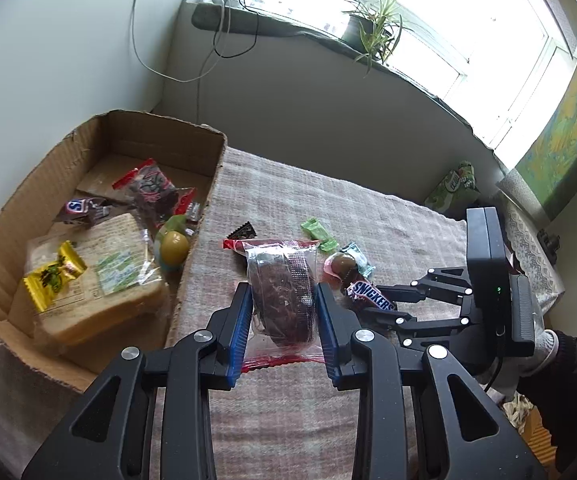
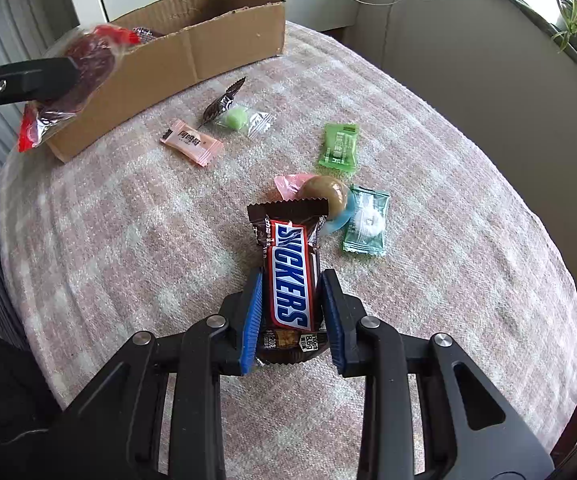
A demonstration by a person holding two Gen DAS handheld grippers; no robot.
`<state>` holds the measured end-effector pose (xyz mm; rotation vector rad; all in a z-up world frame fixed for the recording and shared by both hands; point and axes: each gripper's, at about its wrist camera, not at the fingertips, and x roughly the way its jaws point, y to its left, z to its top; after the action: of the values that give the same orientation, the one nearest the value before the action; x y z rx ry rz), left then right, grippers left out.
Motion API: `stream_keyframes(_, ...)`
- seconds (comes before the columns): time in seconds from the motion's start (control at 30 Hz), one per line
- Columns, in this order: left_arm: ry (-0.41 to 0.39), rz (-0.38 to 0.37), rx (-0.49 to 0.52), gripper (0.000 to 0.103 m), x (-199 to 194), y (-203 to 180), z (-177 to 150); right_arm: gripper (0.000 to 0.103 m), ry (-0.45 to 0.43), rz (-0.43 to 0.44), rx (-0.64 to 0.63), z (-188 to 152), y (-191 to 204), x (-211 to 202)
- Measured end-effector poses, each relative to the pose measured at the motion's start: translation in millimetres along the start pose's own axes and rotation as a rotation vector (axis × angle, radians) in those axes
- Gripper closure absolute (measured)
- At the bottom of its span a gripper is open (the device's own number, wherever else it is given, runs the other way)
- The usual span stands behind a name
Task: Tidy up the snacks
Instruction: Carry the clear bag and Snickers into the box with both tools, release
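My left gripper is shut on a clear packet with red ends and a dark snack inside, held above the checked cloth just right of the cardboard box. In the right wrist view that packet hangs over the near wall of the box. My right gripper is shut on a Snickers bar, its pads pressing the bar's sides low over the cloth. The left wrist view shows the right gripper with the Snickers bar beside my left fingers.
The box holds wrapped bread, a yellow candy, a small Snickers and an egg-shaped sweet. Loose on the cloth: pink candy, green packet, brown ball, teal mint. A gloved hand holds the right gripper.
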<state>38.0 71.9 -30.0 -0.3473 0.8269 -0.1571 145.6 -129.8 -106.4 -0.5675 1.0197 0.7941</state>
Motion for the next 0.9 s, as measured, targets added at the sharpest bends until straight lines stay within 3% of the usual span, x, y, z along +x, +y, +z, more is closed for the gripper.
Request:
stream_keyframes(0.2, -0.038, 0.024, -0.021, 0.073, -21.5, 26.9, -3.0, 0.073, -0.067, 0.015, 0.048, 4.1, 4.6, -28.6)
stream_keyframes(0.47, -0.076, 0.081, -0.052, 0.073, -43.8, 63.7, -4.5, 0.073, -0.141, 0.023, 0.07, 41.7, 14.0, -53.5)
stream_keyframes(0.9, -0.107, 0.181, -0.068, 0.073, -53.7, 109.4, 4.2, 0.073, -0.172, 0.024, -0.002, 119.3, 44.8, -42.9)
